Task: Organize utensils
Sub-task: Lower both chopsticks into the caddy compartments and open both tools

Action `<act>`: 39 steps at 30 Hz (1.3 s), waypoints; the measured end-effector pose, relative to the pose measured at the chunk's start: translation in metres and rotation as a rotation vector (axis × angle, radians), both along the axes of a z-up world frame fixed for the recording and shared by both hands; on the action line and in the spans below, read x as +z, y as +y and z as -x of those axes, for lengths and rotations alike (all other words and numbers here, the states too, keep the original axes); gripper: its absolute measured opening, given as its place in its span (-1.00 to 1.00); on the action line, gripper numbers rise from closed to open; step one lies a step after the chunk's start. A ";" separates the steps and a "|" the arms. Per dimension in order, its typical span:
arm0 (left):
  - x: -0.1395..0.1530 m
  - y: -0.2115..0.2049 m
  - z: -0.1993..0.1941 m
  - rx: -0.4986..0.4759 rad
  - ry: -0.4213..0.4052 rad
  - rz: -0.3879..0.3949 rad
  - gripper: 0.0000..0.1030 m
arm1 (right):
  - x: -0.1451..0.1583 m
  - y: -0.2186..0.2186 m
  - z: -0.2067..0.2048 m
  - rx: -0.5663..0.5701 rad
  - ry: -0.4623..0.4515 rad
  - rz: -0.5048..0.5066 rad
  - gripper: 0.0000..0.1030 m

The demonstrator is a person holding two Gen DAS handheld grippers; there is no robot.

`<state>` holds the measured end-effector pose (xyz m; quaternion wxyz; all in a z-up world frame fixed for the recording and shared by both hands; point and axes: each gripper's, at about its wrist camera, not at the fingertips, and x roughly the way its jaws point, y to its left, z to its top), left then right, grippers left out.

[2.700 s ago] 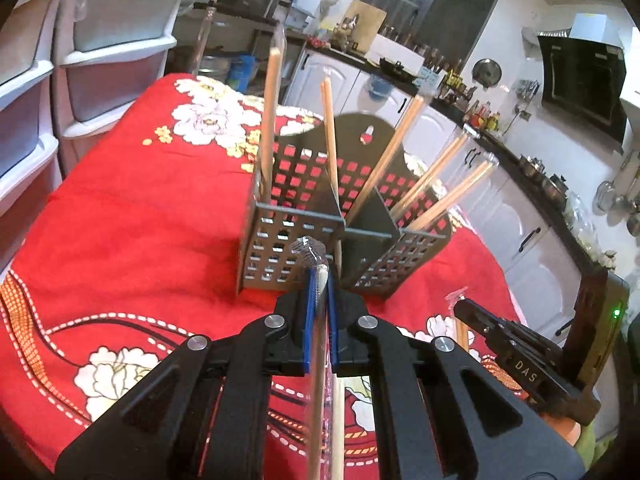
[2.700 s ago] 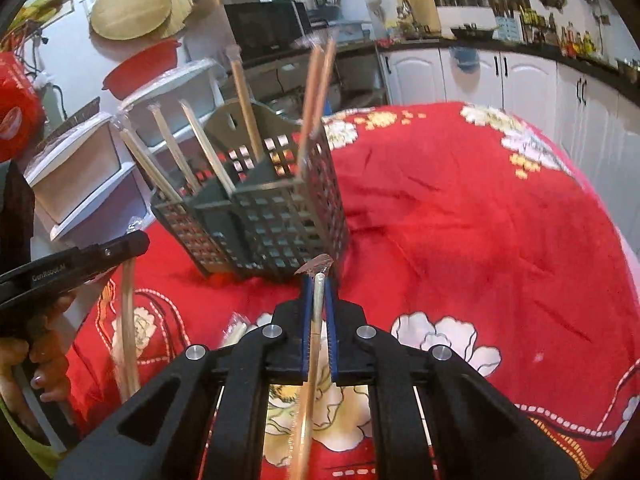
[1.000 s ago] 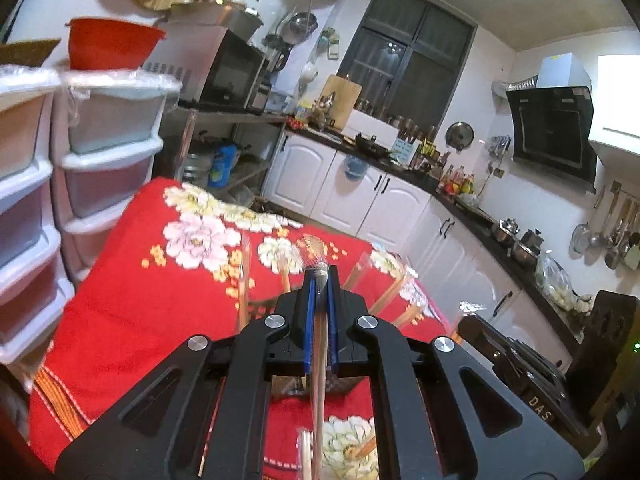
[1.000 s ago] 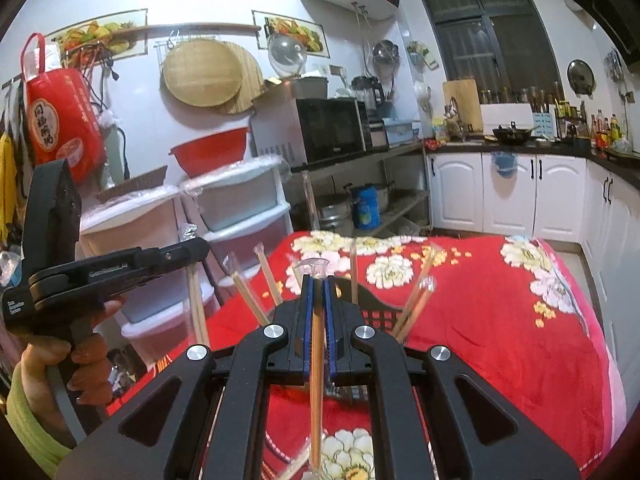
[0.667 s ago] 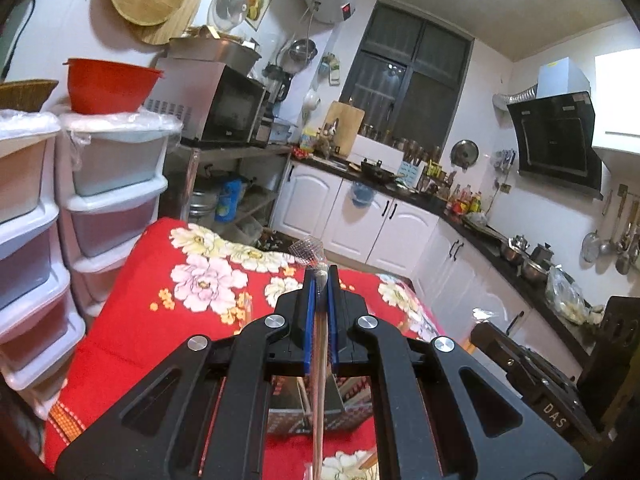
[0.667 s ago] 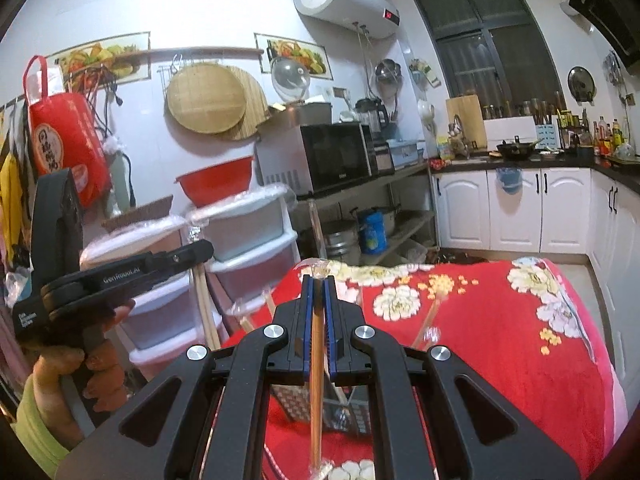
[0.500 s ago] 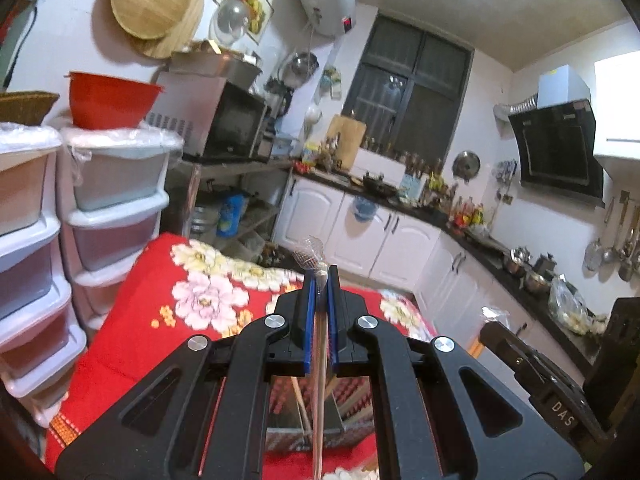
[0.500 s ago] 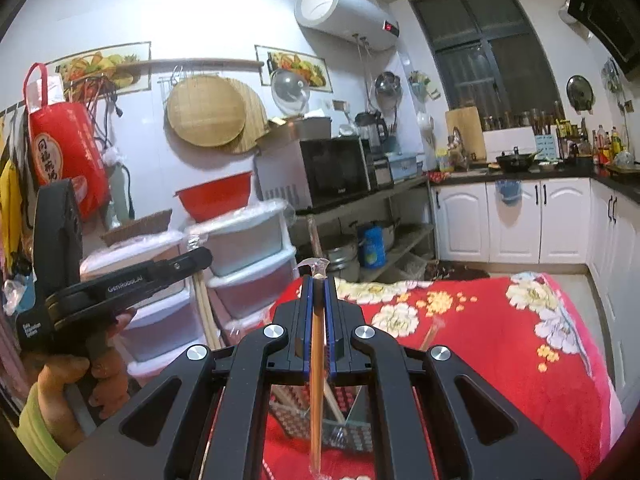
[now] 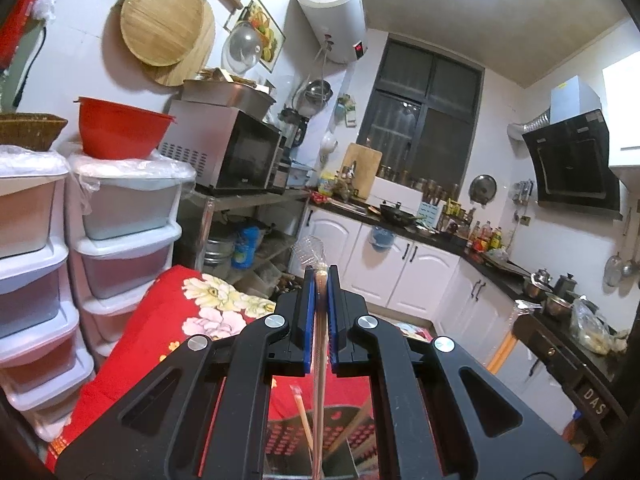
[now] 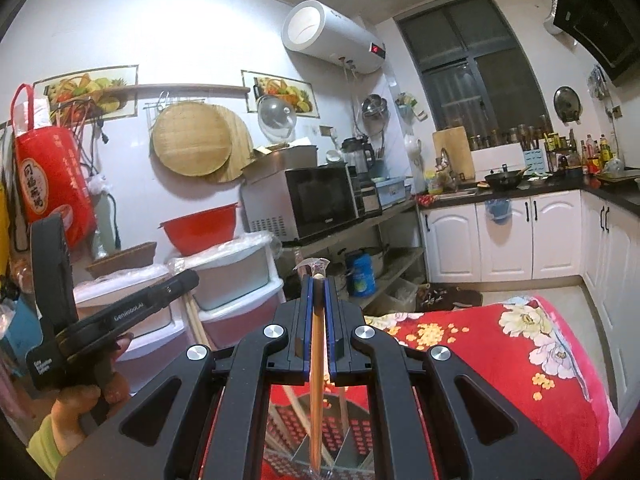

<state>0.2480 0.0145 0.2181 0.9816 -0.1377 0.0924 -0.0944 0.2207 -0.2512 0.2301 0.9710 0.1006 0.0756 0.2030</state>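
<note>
Both grippers are raised above the table, each carrying one utensil. In the left wrist view, my left gripper (image 9: 319, 292) sits at centre frame with its blue pads closed tight on a wrapped chopstick (image 9: 319, 380), whose clear wrapper tip (image 9: 309, 249) pokes out above the jaws while the shaft hangs down through the lower middle of the frame. In the right wrist view, my right gripper (image 10: 317, 296) is likewise clamped fully on a second chopstick (image 10: 316, 384), darker and orange-brown, held near its top end. I judge the high, near-vertical grip to be deliberate: the free lower end can then drop straight into a cell without the fingers fouling the rim. The perforated utensil caddy (image 9: 288, 436) lies at the bottom edge of both views, directly beneath each hanging stick, on a red floral tablecloth (image 10: 500, 356); other chopsticks already lean inside it. At the left of the right wrist view, a hand (image 10: 90, 392) grasps the other tool's handle. Which compartment each stick is aligned over I cannot tell.
</note>
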 end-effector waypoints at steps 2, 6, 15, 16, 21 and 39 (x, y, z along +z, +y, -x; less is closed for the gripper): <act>-0.001 -0.001 -0.006 0.002 0.006 0.005 -0.98 | 0.000 0.000 -0.005 -0.005 -0.003 -0.008 -0.89; -0.005 -0.001 -0.016 0.009 0.018 -0.004 -0.98 | -0.002 0.000 -0.012 -0.016 -0.014 -0.011 -0.89; -0.022 -0.007 -0.035 0.034 0.041 -0.025 -0.98 | -0.018 0.006 -0.036 -0.027 -0.009 -0.002 -0.89; -0.025 -0.007 -0.037 0.036 0.043 -0.026 -0.98 | -0.022 0.008 -0.039 -0.029 -0.005 0.002 -0.89; -0.039 -0.006 -0.046 0.036 0.065 -0.034 -0.97 | -0.038 0.012 -0.051 -0.024 0.008 0.013 -0.89; -0.072 -0.011 -0.059 -0.018 0.142 -0.071 -0.97 | -0.086 0.025 -0.070 0.002 0.105 0.061 -0.89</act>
